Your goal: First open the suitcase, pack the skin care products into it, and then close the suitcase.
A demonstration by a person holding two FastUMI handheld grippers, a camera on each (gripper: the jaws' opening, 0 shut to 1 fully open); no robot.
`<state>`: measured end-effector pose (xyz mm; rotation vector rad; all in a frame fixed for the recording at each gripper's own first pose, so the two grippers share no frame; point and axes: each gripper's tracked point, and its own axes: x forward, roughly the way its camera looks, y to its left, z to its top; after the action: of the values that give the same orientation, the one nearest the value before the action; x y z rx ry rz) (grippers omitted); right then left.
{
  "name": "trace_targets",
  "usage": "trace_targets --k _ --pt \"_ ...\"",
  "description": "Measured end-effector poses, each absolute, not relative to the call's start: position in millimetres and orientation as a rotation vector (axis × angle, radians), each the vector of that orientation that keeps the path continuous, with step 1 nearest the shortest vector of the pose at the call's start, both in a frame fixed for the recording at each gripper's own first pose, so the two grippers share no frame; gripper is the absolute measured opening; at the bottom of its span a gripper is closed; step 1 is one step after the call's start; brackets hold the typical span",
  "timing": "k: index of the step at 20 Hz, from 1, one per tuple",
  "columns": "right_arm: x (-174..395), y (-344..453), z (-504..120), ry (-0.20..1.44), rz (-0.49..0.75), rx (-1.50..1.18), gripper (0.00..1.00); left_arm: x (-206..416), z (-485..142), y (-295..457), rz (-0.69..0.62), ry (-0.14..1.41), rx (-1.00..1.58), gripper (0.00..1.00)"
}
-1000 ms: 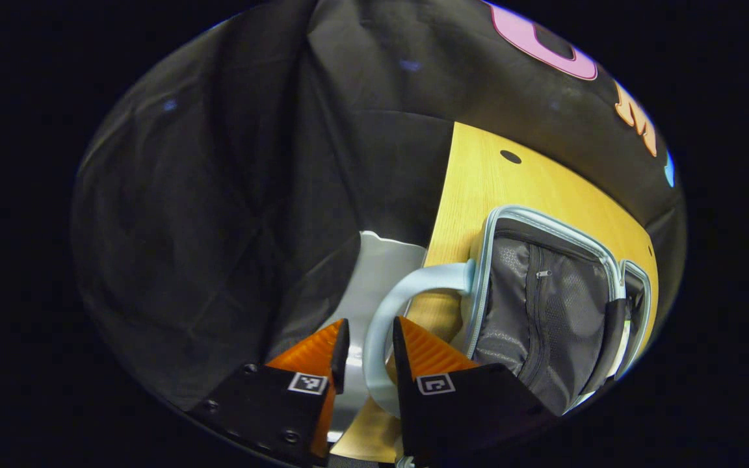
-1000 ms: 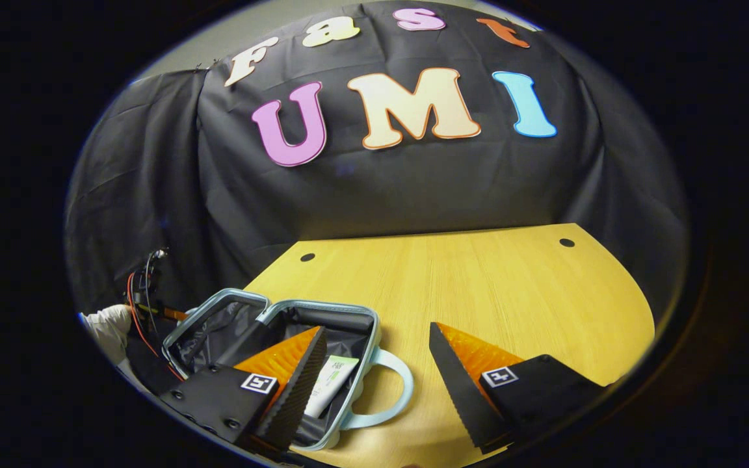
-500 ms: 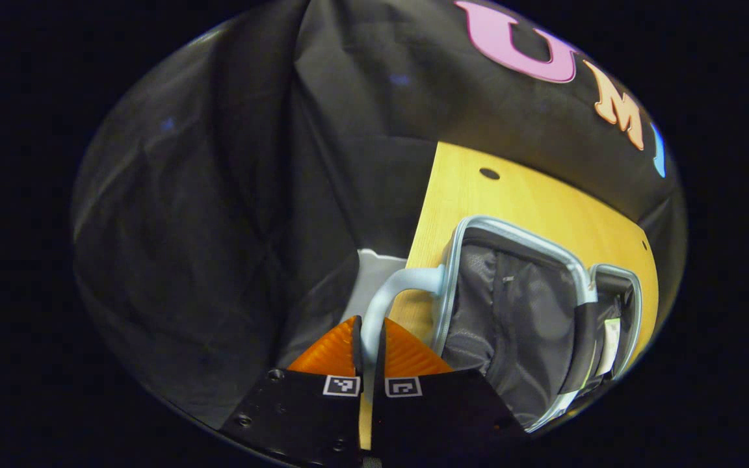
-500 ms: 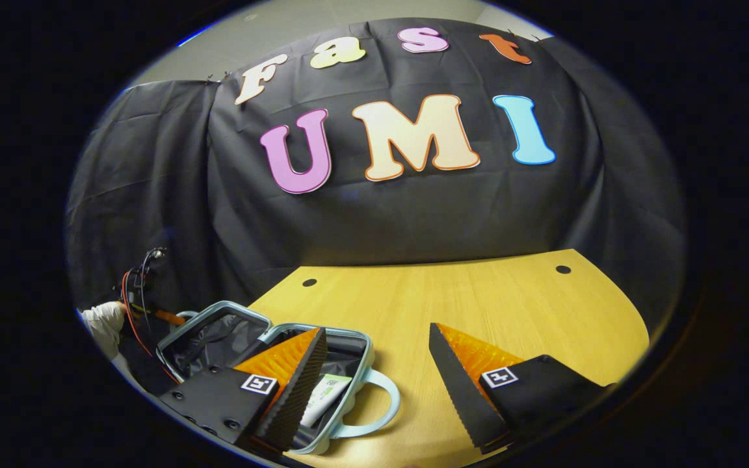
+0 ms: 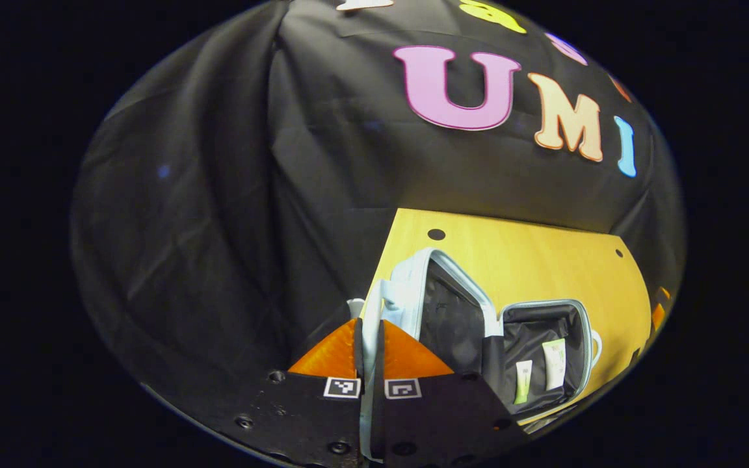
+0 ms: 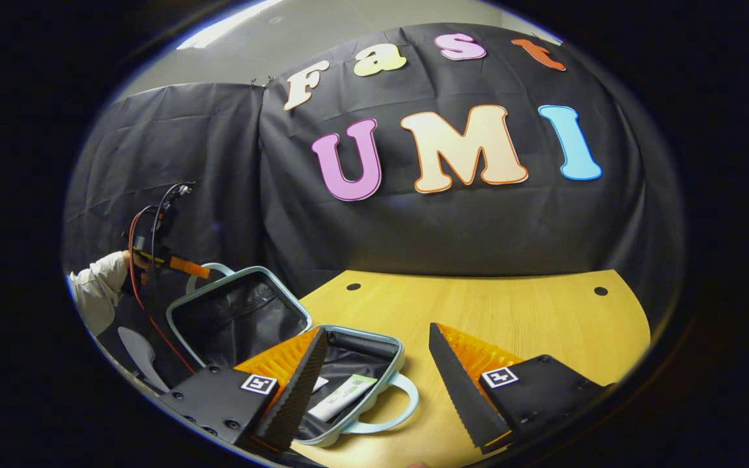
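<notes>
The light blue suitcase lies open on the wooden table [image 6: 517,318]. Its lid [image 6: 238,318] stands tilted up at the left, grey lining showing. My left gripper [image 5: 368,323] is shut on the lid's handle [image 5: 370,305]; in the right gripper view that left gripper [image 6: 176,263] is far off, held by a hand. Two skin care tubes [image 5: 523,382] [image 5: 554,364] lie in the base [image 5: 543,318]. My right gripper [image 6: 377,328] hangs open over the base's front, above a tube [image 6: 347,396], holding nothing.
The base's own handle [image 6: 404,406] sticks out toward the table's front. A white sleeve [image 6: 98,292] shows at the left edge. Bare tabletop [image 6: 543,338] stretches right of the suitcase, with small round holes near the back.
My left gripper closed on the lid's handle and swung the lid up from flat to tilted. The right gripper stayed open, shifting only slightly.
</notes>
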<state>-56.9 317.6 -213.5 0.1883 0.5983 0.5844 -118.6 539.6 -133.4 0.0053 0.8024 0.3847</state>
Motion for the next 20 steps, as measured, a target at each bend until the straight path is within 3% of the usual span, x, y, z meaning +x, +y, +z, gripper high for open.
trace_targets --k 6,9,10,11,20 --pt "-42 259 -191 0.540 0.577 0.191 0.98 -87 -85 448 0.310 0.694 0.039 0.00" --pt "-37 241 -186 0.523 0.583 0.189 0.98 -80 -80 408 0.265 0.665 0.047 0.00" --pt "-34 236 -185 0.518 0.582 0.186 0.93 -78 -80 400 0.267 0.658 0.044 0.00" --pt "-31 232 -184 0.514 0.582 0.185 0.98 -76 -81 391 0.261 0.653 0.038 0.00" --pt "-28 210 -185 0.521 0.602 0.171 0.98 -56 -85 308 0.131 0.621 -0.013 0.00"
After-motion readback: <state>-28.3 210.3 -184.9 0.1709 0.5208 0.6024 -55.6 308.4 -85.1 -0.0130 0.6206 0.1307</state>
